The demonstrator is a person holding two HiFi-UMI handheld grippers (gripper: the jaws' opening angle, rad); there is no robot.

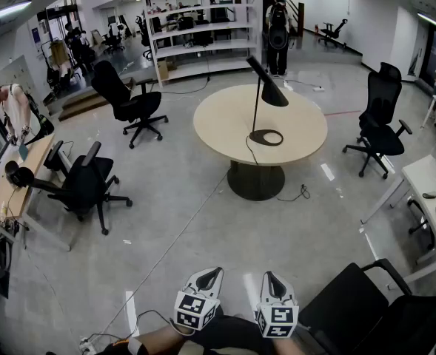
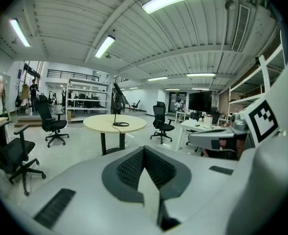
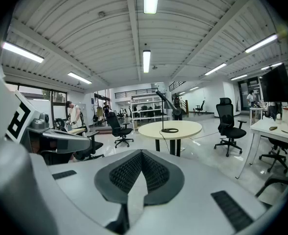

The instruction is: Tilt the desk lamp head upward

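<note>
A black desk lamp stands on a round beige table far ahead of me, across open floor. It has a ring base, a thin upright stem and a cone head that slopes downward. My left gripper and right gripper sit side by side at the bottom of the head view, close to my body, far from the lamp. Both are shut with nothing between them. The left gripper view shows the lamp small beyond the shut left gripper. The right gripper view shows the lamp beyond the shut right gripper.
Black office chairs stand around: two at left, one at right, one close at my right. Desks line the left and right edges. White shelving fills the back. A person bends at the left desk.
</note>
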